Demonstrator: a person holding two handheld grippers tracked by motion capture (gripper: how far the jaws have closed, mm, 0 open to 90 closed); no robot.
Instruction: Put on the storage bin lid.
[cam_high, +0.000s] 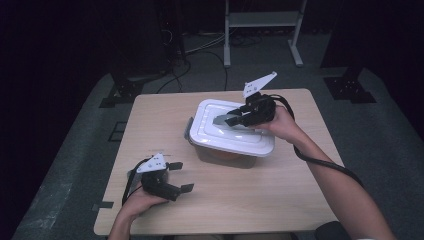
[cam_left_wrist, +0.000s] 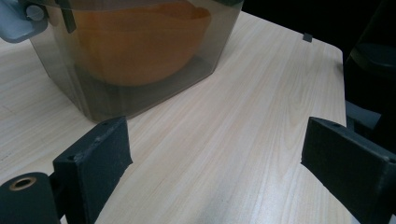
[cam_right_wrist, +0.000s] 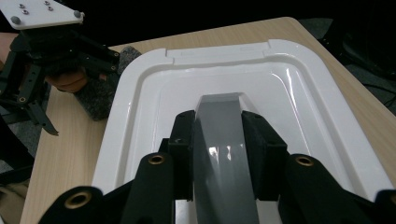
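Note:
A translucent grey container (cam_high: 220, 155) stands mid-table with an orange bowl (cam_left_wrist: 140, 42) inside it. Its white lid (cam_high: 210, 131) lies over the top, slightly skewed. My right gripper (cam_high: 232, 120) reaches over the lid from the right, shut on a grey latch flap (cam_right_wrist: 219, 116) that sticks out forward between its jaws above the lid (cam_right_wrist: 299, 102). My left gripper (cam_high: 182, 176) rests on the table at the front left, pointing toward the container. Its jaws (cam_left_wrist: 222, 154) stand wide apart with bare wood between them.
A grey latch (cam_left_wrist: 18, 23) hangs at the container's left end. The wooden table (cam_high: 280, 190) has bare surface in front of and to the right of the container. Beyond its far edge lie cables and a metal stand (cam_high: 262, 30) on the floor.

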